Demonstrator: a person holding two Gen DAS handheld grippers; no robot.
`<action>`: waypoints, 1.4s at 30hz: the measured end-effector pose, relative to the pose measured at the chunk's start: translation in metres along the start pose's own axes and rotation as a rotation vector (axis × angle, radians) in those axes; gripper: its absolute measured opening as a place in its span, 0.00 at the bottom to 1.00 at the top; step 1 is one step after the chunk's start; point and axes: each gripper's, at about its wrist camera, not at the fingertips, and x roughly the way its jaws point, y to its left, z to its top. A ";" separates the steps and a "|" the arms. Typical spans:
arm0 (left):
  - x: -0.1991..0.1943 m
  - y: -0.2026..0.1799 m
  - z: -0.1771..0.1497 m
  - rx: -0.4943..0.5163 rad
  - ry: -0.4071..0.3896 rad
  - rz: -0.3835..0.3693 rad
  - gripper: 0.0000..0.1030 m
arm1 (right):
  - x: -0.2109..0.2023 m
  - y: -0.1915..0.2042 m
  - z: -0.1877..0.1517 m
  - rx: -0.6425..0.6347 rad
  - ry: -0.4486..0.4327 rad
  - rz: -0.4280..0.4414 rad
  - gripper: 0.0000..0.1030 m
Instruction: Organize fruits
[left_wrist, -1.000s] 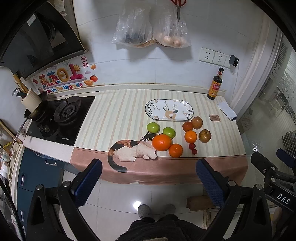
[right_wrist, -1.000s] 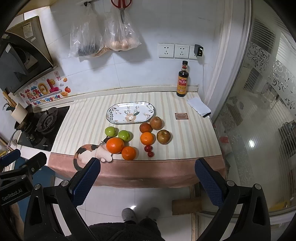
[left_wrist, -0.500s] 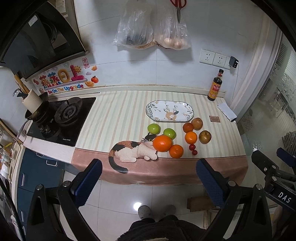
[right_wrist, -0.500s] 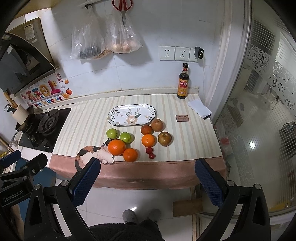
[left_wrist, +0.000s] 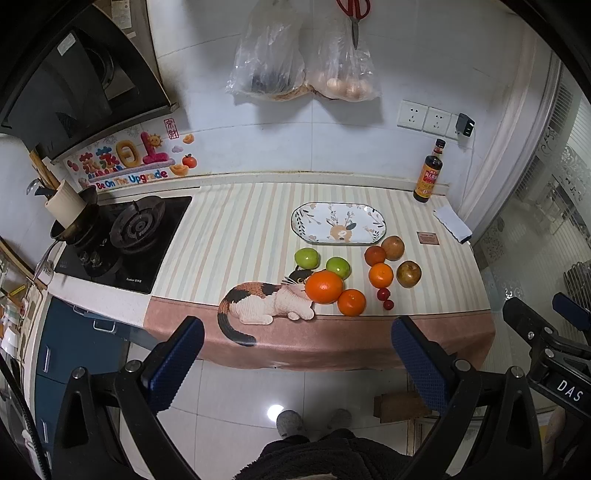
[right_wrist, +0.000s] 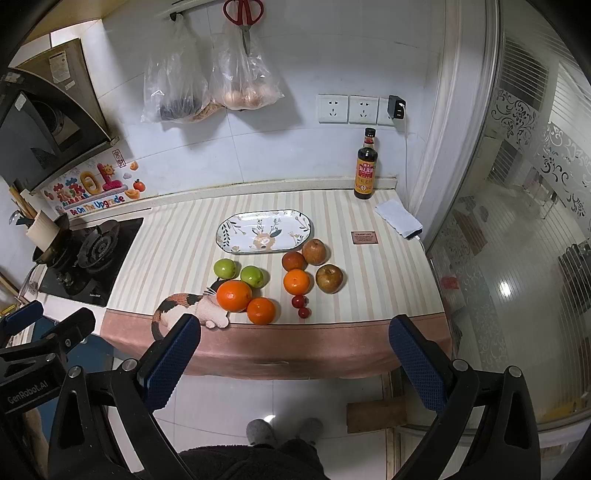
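Loose fruit lies on the striped counter near its front edge: a large orange (left_wrist: 324, 287) (right_wrist: 233, 295), a smaller orange (left_wrist: 351, 302) (right_wrist: 261, 310), two green apples (left_wrist: 306, 257) (right_wrist: 225, 268), another orange (left_wrist: 381, 275) (right_wrist: 296, 282), brown pears (left_wrist: 409, 274) (right_wrist: 329, 278) and two cherry tomatoes (left_wrist: 383, 294) (right_wrist: 298, 301). An empty oval deer plate (left_wrist: 338, 223) (right_wrist: 264, 231) sits behind them. My left gripper (left_wrist: 293, 360) and right gripper (right_wrist: 293, 358) are both open and empty, held out over the floor in front of the counter.
A gas hob (left_wrist: 122, 240) with a pot is at the left. A sauce bottle (right_wrist: 366, 166), a white cloth (right_wrist: 398, 218) and a small card (right_wrist: 364, 237) are at the back right. Bags and scissors (right_wrist: 243, 14) hang on the wall. A glass door is at the right.
Both views have shifted slightly closer to the counter, more so in the right wrist view. Nothing on the counter moved, and both grippers stay open.
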 end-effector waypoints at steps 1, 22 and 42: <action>-0.001 -0.001 0.001 -0.001 0.000 0.000 1.00 | 0.000 0.000 0.000 -0.001 -0.001 -0.001 1.00; -0.003 -0.004 0.002 0.000 -0.003 0.001 1.00 | -0.007 0.000 0.002 0.004 -0.012 0.001 1.00; -0.005 -0.010 0.010 -0.001 -0.007 0.001 1.00 | -0.007 0.001 0.005 0.009 -0.019 0.010 1.00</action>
